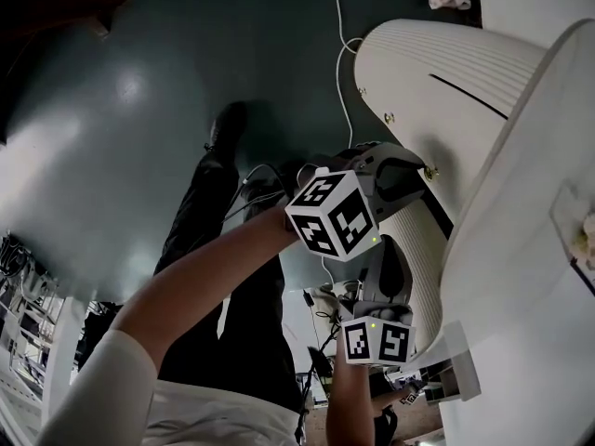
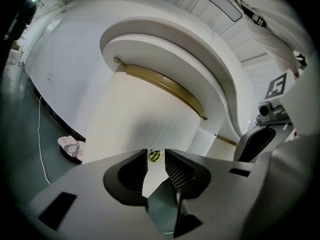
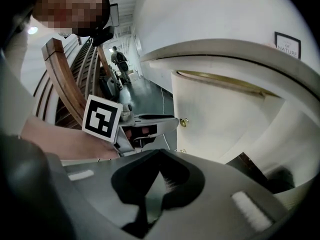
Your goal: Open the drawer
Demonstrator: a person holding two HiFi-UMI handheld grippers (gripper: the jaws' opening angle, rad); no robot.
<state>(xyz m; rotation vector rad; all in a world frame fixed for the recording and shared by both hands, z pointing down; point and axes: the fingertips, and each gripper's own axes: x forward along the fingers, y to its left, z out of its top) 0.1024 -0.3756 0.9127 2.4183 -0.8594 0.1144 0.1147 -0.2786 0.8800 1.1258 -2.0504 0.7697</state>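
Left gripper (image 2: 156, 154) is hanging apart, flanking the brass knob (image 2: 155, 156), not pinching. Right gripper (image 3: 159, 153) is sitting closed, empty. Sign (image 3: 287, 44) is reading "OF NATURE".

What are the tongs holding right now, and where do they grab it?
Nothing. The left tongs are open, with the brass knob just ahead of their tips, not pinched. The right tongs are shut and empty.
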